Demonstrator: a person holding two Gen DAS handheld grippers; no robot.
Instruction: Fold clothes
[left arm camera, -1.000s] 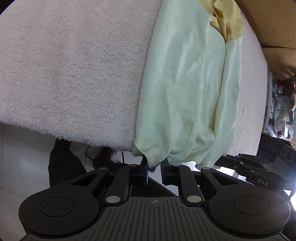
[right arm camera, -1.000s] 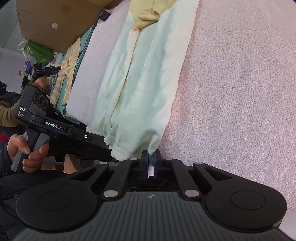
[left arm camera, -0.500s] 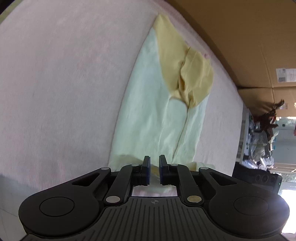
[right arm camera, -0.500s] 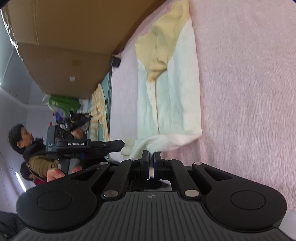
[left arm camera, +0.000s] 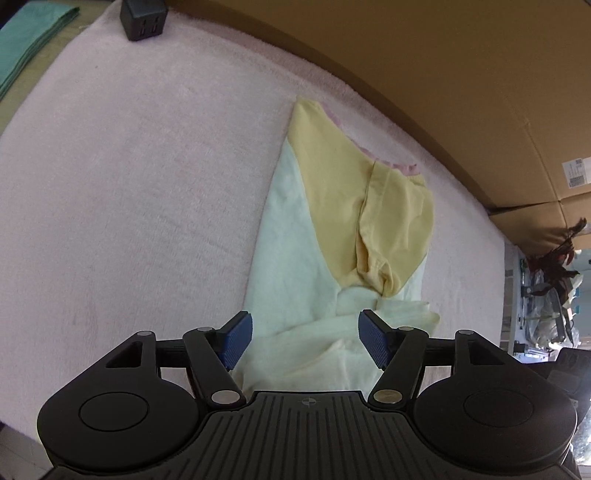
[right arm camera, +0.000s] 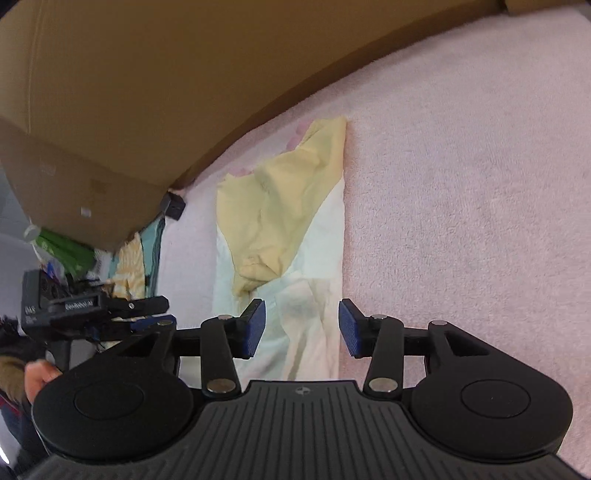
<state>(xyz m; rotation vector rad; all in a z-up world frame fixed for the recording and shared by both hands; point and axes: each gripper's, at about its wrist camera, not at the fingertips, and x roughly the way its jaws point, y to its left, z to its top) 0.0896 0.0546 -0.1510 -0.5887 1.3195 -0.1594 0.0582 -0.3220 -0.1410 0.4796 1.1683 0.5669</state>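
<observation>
Garment point(left arm camera: 295, 258) lies folded mid-towel point(left arm camera: 129, 184), wide margins both sides, left tool point(left arm camera: 306, 338) and right tool point(right arm camera: 302, 326) just spread, empty.

Around the pink work surface

A fuzzy pink towel point(left arm camera: 140, 192) covers the surface; brown cardboard boxes point(right arm camera: 122, 85) stand along its far edge. A small black block point(left arm camera: 142, 18), possibly a charger, sits near folded teal cloth point(left arm camera: 29, 40). Striped yellow fabric point(right arm camera: 131, 269) lies beside green packaging point(right arm camera: 68, 253).
</observation>
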